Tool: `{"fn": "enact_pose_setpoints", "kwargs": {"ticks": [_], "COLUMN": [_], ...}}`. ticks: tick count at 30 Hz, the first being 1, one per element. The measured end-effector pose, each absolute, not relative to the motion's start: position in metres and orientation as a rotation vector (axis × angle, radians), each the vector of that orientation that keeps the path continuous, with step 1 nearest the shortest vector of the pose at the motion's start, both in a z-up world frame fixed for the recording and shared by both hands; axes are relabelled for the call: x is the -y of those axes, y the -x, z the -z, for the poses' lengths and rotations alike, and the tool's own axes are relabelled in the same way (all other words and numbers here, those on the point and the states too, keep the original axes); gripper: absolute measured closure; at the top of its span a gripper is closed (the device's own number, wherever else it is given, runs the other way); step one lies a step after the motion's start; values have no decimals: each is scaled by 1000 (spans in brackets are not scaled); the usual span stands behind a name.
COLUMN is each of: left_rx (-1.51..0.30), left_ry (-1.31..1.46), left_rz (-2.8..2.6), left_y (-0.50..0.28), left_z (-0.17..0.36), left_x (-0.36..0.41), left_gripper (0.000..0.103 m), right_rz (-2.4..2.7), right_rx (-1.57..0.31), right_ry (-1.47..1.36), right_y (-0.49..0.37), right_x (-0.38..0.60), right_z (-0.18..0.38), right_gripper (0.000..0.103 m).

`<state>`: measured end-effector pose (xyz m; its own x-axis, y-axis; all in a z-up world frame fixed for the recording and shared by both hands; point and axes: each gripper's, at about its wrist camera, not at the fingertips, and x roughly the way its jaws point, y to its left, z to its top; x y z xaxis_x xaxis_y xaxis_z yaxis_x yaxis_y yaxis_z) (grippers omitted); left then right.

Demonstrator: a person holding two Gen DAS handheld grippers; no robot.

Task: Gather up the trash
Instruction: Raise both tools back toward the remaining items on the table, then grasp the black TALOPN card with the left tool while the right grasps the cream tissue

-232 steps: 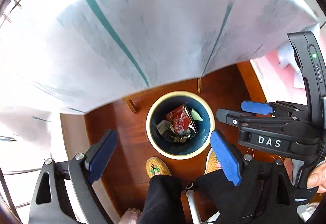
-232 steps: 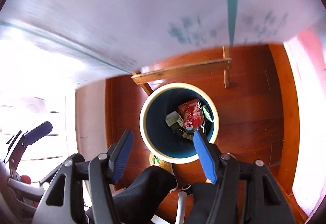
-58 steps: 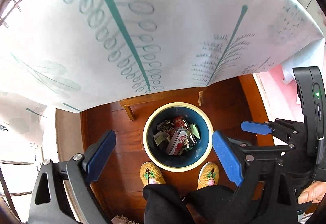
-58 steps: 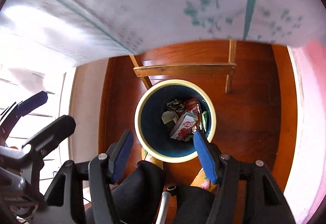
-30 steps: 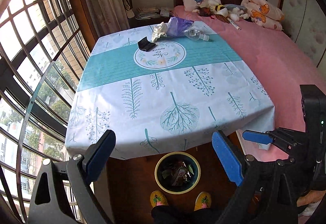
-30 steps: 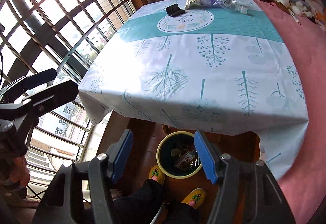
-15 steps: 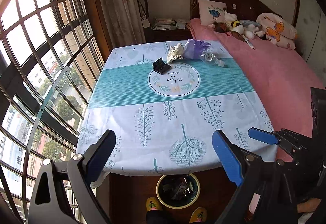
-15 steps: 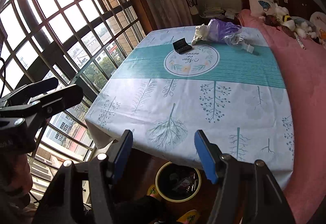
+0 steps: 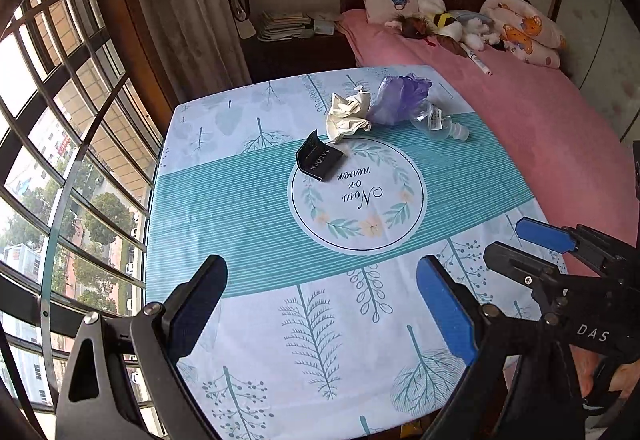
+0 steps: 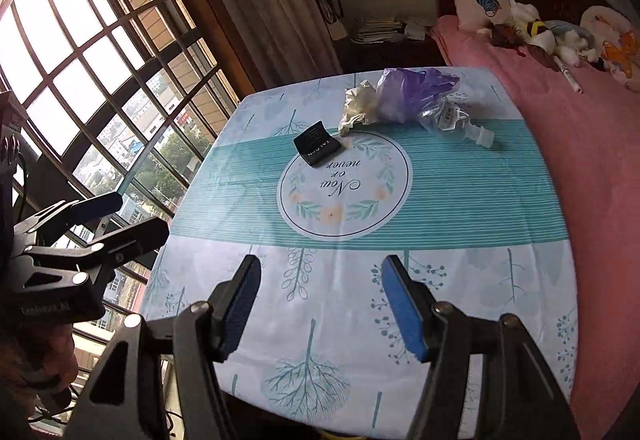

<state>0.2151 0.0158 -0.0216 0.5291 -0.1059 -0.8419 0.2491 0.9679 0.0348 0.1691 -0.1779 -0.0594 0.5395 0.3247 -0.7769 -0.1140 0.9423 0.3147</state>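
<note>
- Four pieces of trash left on the tablecloth (image 9: pixel 248 340), all toward twelve o'clock of the printed circle: black card sleeve (image 9: pixel 319 158), crumpled cream wrapper (image 9: pixel 347 114), purple plastic bag (image 9: pixel 400 98), crushed clear bottle (image 9: pixel 439 122).
- Wrapper touching the purple bag; bottle just beside the bag at its four o'clock; black sleeve near, at the wrapper's seven o'clock.
- None lifted yet, so collection judged unfinished, with four picks remaining.
- Left gripper (image 9: pixel 320 304) spread wide, empty, at six o'clock over the near half of the table.
- Right gripper (image 10: pixel 320 304) likewise spread, nothing between the blue pads (image 10: pixel 402 310).
- Only a sliver of yellow bin rim (image 10: pixel 360 435) visible under the table edge at six o'clock; contents hidden.
</note>
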Motion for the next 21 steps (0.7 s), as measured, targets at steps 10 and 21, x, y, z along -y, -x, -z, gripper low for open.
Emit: {"fn": "enact_pose_setpoints", "kwargs": {"ticks": [10, 21], "left_rx": [-1100, -1193], "left_ry": [-309, -454], "left_rz": [361, 434], "left_y": [-370, -431], "left_z": [97, 174], "left_x": [-6, 31], "left_gripper": [8, 8], "right_rz": [-64, 35], "right_rx": [-1020, -1064], "right_ry": [-408, -523], "right_y": [-272, -316], "right_x": [172, 180], "right_z": [110, 156], "right_gripper": [40, 40]}}
